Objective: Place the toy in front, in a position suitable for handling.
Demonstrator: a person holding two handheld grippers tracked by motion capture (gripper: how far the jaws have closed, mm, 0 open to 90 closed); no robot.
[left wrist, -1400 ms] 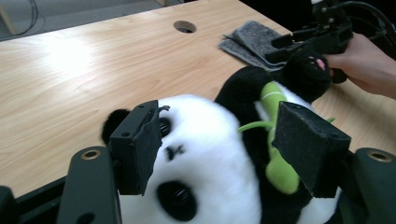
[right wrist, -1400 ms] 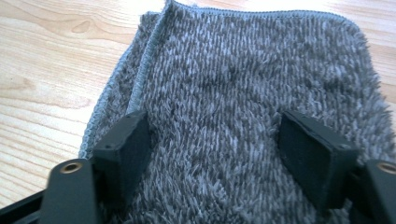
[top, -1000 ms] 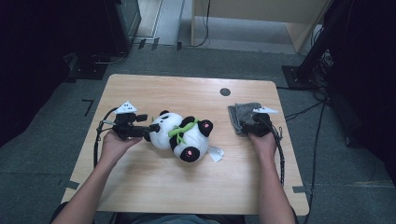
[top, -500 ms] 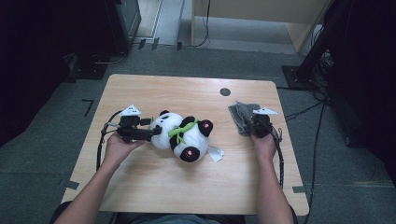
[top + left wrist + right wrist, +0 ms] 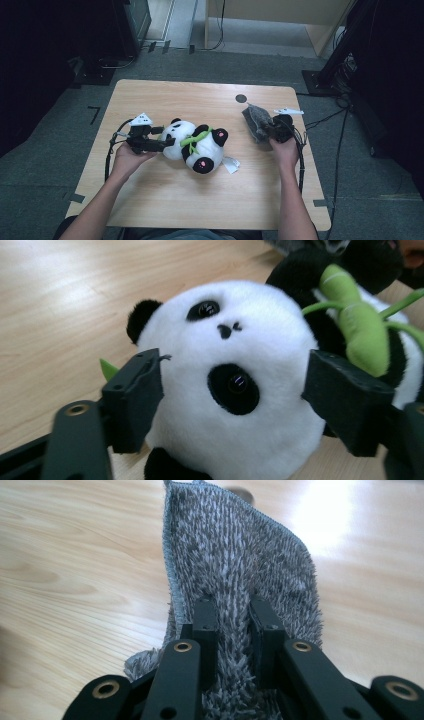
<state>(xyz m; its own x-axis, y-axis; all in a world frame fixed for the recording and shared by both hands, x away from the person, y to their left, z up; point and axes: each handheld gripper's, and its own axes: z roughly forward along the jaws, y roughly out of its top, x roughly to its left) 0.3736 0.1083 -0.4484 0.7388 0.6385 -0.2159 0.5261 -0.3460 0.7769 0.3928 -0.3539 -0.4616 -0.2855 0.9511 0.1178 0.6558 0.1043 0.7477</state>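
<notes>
High view, entry one: plush panda (image 5: 196, 146), taken as the landmark. It lay on its back near the middle of the table (image 5: 165, 200), long axis running from the head at my left toward the feet at my right and a little nearer me, a green bamboo sprig (image 5: 194, 141) across its chest and a white tag (image 5: 231, 164) just beside its feet.

Entry two: my left gripper (image 5: 162, 140), level, at the panda's head end. In the left gripper view its fingers (image 5: 134, 400) stood on either side of the white head (image 5: 235, 390), with fur against both pads. They had just been opening a little with the head between them. Whether the pads pressed or merely touched, I could not tell; I judged it a loosened hold.

Entry three: grey cloth (image 5: 256, 122), well apart from the panda on its feet side, toward the table's far right. In the right gripper view my right gripper (image 5: 233, 625) had just closed on it, fingers (image 5: 205, 630) nearly together with a ridge of pile pinched between them, the rest drooping down and away to the table.

Entry four, judgement: the cloth had to travel leftward to the panda, crossing its feet before its head. My right hand (image 5: 285, 150) held the cloth, and my left was the nearer to the panda, steadying the head.
</notes>
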